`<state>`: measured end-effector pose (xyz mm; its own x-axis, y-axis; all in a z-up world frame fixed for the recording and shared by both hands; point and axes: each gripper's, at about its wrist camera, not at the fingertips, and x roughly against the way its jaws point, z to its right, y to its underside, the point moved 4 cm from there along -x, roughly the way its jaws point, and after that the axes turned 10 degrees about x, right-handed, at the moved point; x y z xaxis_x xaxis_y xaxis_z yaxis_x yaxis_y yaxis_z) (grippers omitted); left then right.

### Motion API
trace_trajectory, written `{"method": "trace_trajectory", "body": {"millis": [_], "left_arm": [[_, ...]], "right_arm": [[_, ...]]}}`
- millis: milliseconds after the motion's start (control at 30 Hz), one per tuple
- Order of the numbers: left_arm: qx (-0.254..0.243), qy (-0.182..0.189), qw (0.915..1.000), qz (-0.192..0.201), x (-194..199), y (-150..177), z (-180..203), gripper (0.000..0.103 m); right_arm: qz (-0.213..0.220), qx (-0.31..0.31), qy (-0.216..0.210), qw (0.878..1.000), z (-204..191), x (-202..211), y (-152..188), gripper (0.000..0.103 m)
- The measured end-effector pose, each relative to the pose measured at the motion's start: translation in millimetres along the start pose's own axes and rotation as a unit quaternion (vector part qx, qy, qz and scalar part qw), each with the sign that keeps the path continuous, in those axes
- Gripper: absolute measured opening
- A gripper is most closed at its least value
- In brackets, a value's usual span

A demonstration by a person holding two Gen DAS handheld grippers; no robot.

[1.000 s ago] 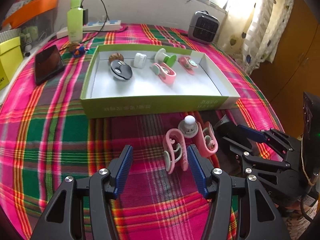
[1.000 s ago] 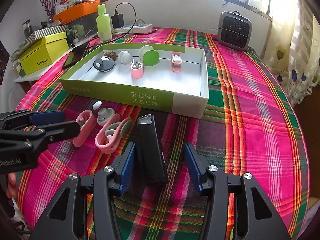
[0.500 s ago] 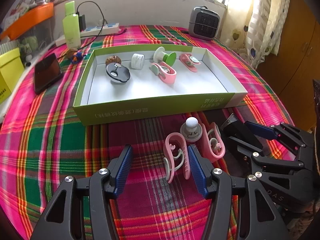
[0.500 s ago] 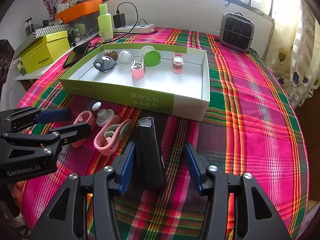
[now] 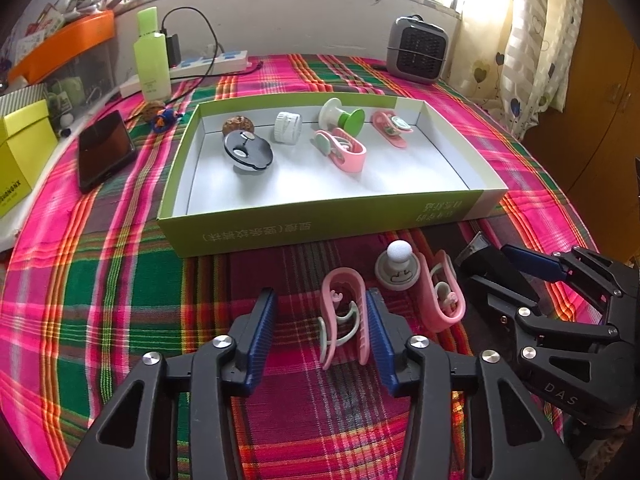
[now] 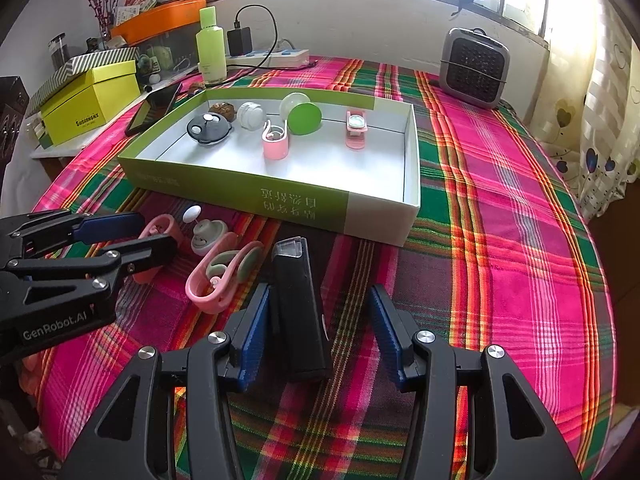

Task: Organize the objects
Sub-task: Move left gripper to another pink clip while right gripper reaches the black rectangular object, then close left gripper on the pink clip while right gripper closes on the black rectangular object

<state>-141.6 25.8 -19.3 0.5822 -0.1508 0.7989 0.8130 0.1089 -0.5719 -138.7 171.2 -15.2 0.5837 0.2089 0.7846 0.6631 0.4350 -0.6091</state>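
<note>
Pickup is judged in hand: pink clip low in the frame is straddled by the spread left gripper, black case by the equally spread right gripper, closing being needed before transfer to the green tray.

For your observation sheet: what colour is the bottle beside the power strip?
Light green bottle; the right wrist view shows it best.
</note>
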Motion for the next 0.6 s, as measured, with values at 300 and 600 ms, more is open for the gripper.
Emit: {"method": "trace_trajectory", "body": {"millis": [300, 600], "left_arm": [[0.008, -0.009, 0.9999, 0.005, 1.2, -0.9, -6.5, 0.023], [0.018, -0.004, 0.9998, 0.005, 2.1, -2.1, -10.1, 0.021]], "right_arm": [[0.005, 0.003, -0.009, 1.000, -3.9, 1.9, 0.1, 0.025], [0.012, -0.021, -0.023, 0.999, 2.3, 5.1, 0.2, 0.025]]}}
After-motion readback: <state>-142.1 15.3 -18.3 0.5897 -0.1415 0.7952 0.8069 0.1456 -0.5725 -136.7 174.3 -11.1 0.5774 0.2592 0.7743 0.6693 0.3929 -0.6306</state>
